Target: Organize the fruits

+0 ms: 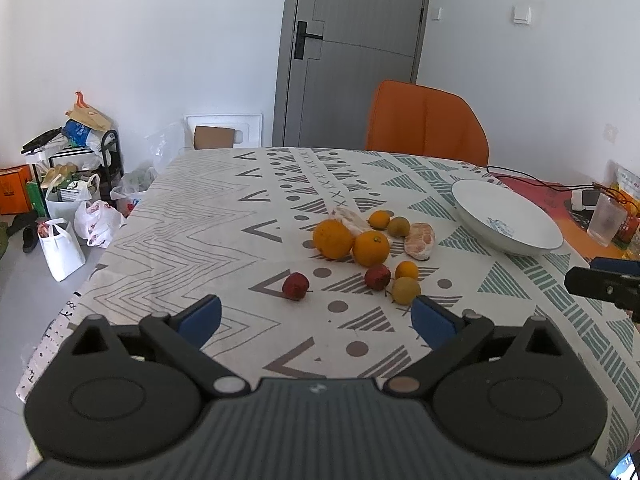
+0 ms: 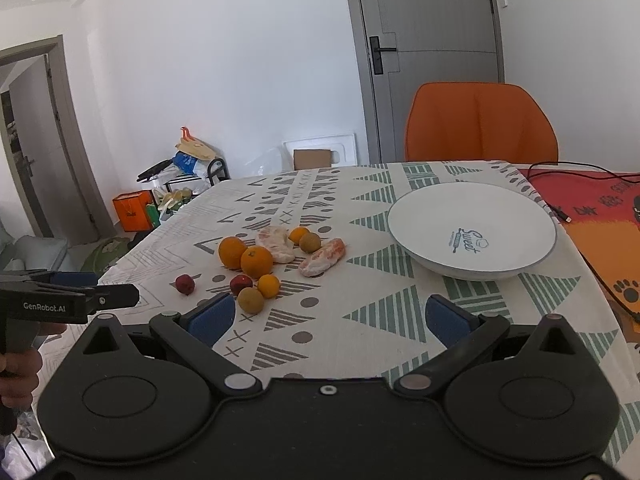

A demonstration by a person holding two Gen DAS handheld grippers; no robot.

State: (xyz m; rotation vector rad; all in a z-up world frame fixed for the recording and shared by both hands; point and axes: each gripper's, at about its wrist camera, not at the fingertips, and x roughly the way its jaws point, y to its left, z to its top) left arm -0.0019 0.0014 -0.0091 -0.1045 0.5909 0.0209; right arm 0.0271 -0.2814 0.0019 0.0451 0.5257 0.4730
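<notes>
Several fruits lie clustered on the patterned tablecloth: two large oranges, small orange and greenish citrus, two small red fruits and peeled pomelo pieces. A white bowl stands empty to the right of them. My left gripper is open and empty, just in front of the fruits. My right gripper is open and empty, in front of the bowl and right of the fruits.
An orange chair stands behind the table. A cable crosses an orange-red mat at the right. A glass and packets sit at the far right. Bags and boxes crowd the floor at left.
</notes>
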